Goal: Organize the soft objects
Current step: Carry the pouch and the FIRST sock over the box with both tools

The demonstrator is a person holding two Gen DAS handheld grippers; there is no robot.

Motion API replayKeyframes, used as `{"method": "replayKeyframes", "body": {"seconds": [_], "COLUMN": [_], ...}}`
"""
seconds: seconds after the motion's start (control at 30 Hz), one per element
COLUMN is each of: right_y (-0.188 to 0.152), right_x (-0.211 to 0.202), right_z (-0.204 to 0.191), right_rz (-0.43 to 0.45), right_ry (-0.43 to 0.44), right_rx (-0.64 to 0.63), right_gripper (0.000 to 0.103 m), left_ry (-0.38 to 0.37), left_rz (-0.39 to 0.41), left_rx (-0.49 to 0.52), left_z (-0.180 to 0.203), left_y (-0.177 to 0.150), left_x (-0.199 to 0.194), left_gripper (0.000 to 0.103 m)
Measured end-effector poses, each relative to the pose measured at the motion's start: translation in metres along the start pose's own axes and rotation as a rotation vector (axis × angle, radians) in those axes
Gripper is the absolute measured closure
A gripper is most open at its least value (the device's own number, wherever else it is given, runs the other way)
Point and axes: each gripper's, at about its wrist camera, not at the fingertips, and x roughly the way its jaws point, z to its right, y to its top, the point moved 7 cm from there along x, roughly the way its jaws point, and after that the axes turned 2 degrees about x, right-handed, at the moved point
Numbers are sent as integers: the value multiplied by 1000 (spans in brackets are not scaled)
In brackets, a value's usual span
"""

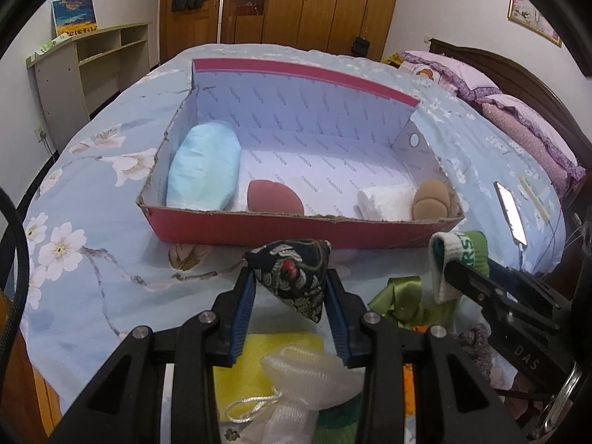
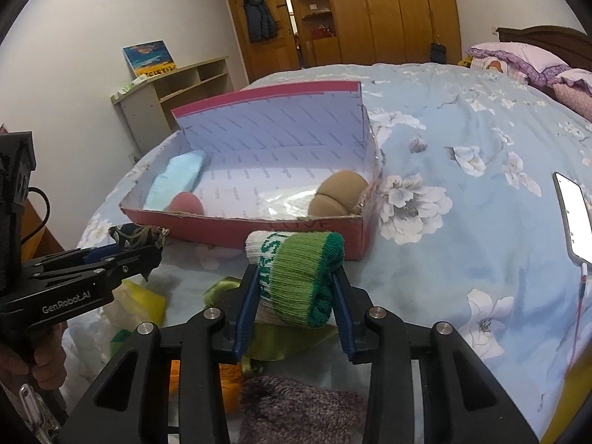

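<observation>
the rolled green sock (image 2: 296, 277) sits pinched between the right gripper (image 2: 294, 298) fingers, lifted just short of the red box (image 2: 259, 231) on the bed (image 2: 462, 148); the left gripper (image 1: 290, 292) fingers clamp a dark patterned pouch (image 1: 292, 273) alongside; best to carry each clear over the near wall, then let go low over bare floor in the middle, so nothing bounces out; inside lie a blue cloth roll (image 1: 203, 170) at the left wall, a reddish sponge (image 1: 273, 196), a white roll (image 1: 388, 201) and tan rolled hosiery (image 1: 431, 199) in the right corner.

Floral blue bed (image 2: 462, 140), red box (image 1: 296, 227), phone (image 2: 575, 218), loose soft items (image 1: 281, 347)
</observation>
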Motion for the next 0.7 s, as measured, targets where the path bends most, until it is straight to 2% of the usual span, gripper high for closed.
{"method": "replayKeyframes", "body": {"seconds": [0.7], "right_y": [20], "right_x": [-18], "right_z": [-26], "right_rz": [21], "right_ry": [23], "right_rx": [-55], "right_gripper": [65], "left_ry": [-8], "left_rz": [61], "left_rx": [-3], "left_z": [-6], "left_y": [18], "left_x": [-26], "left_gripper": [64]}}
